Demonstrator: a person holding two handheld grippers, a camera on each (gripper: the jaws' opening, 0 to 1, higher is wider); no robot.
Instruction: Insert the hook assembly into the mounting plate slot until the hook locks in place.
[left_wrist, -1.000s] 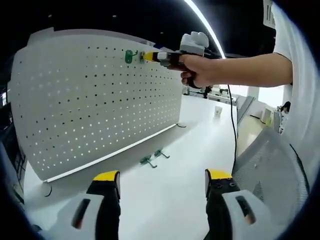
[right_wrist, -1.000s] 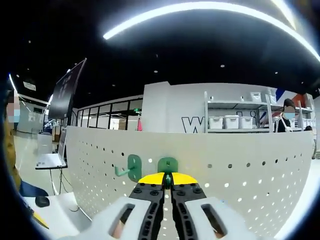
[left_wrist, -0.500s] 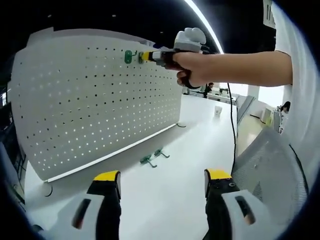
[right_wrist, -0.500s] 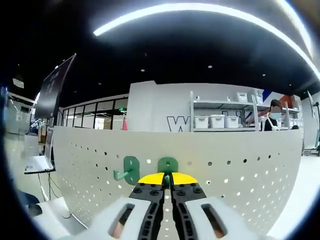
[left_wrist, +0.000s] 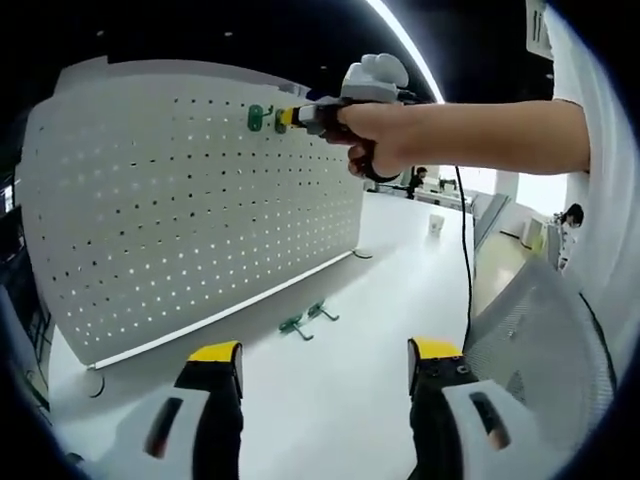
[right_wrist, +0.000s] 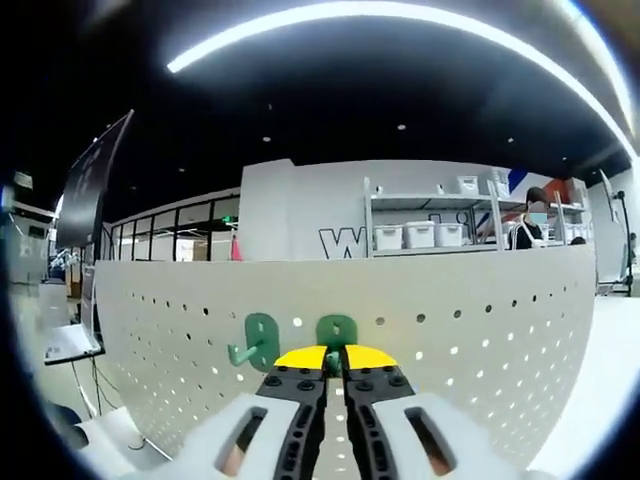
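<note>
Progress looks decent: right gripper (right_wrist: 335, 356) has its jaws clenched on a green hook (right_wrist: 337, 332), pressed against the pegboard (right_wrist: 480, 330) near the top, beside a mounted hook (right_wrist: 256, 340). Can't tell if it's locked. Left gripper (left_wrist: 325, 352) hangs released over the surface (left_wrist: 330, 400); spare hooks (left_wrist: 307, 318) lie there.

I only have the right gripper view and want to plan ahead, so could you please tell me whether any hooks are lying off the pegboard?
Observer: Yes, what look like two green spare hooks lie on the white table, just in front of the lower edge of the pegboard.
Operator: Thank you. While my right tool grips its hook at the board, what is the left tool doing?
Observer: The left tool is above the table with its jaws wide apart and nothing between them.
</note>
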